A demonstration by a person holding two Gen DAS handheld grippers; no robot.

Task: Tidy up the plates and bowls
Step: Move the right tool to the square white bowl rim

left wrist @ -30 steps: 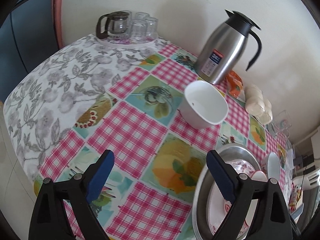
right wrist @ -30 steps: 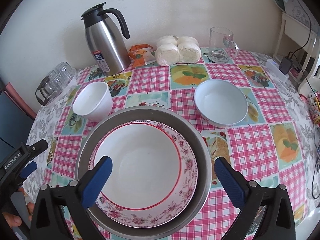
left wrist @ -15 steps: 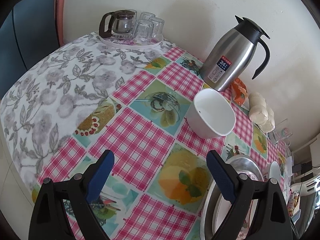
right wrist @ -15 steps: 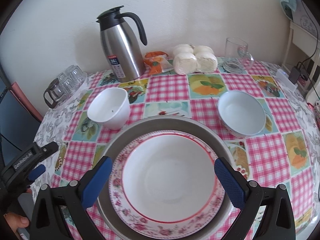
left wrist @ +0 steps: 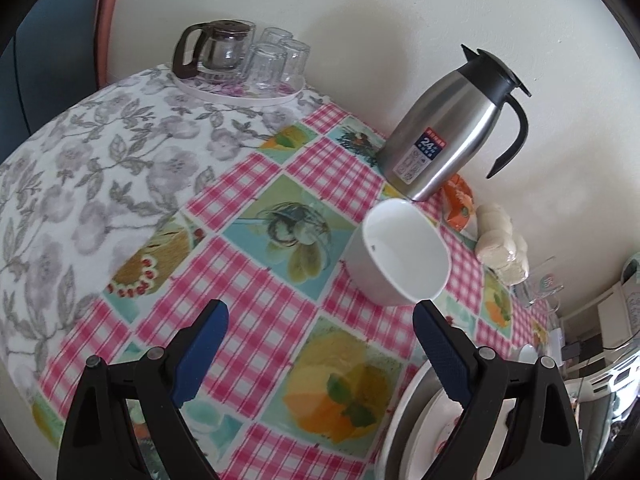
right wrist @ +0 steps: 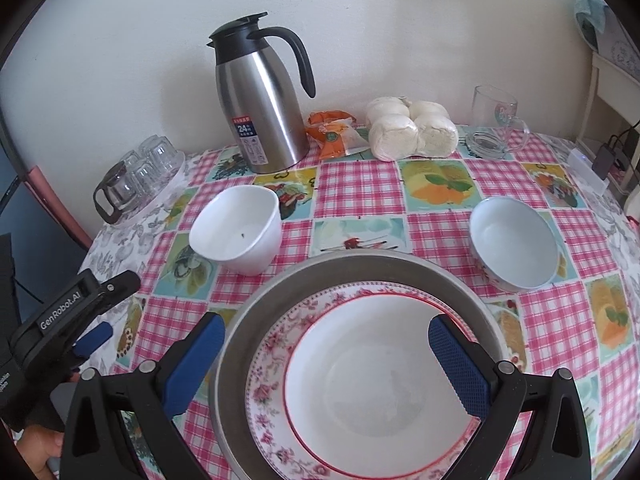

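floral plate (right wrist: 360, 384) nested in steel basin (right wrist: 248, 320) as stack base; left gripper (left wrist: 320, 344) jaws spread toward white cup-bowl (left wrist: 400, 252); right gripper (right wrist: 326, 354) jaws spread, empty.

A lived-in home dining corner, set against a plain cream wall (right wrist: 400, 20). The table wears a wipe-clean pink gingham tablecloth (right wrist: 360, 184) printed with fruit panels, laid over a grey floral cloth (left wrist: 80, 152). A stainless thermos jug (right wrist: 264, 108) stands at the wall; left of the jug, a round tray (left wrist: 240, 92) holds a glass teapot (left wrist: 216, 50) and upturned tumblers (left wrist: 276, 60). Right of the jug lie an orange snack packet (right wrist: 334, 132), bagged steamed buns (right wrist: 412, 128) and a glass mug (right wrist: 496, 120). Further right of the jug, past the table edge, a charger and cables (right wrist: 608, 156) sit by white furniture
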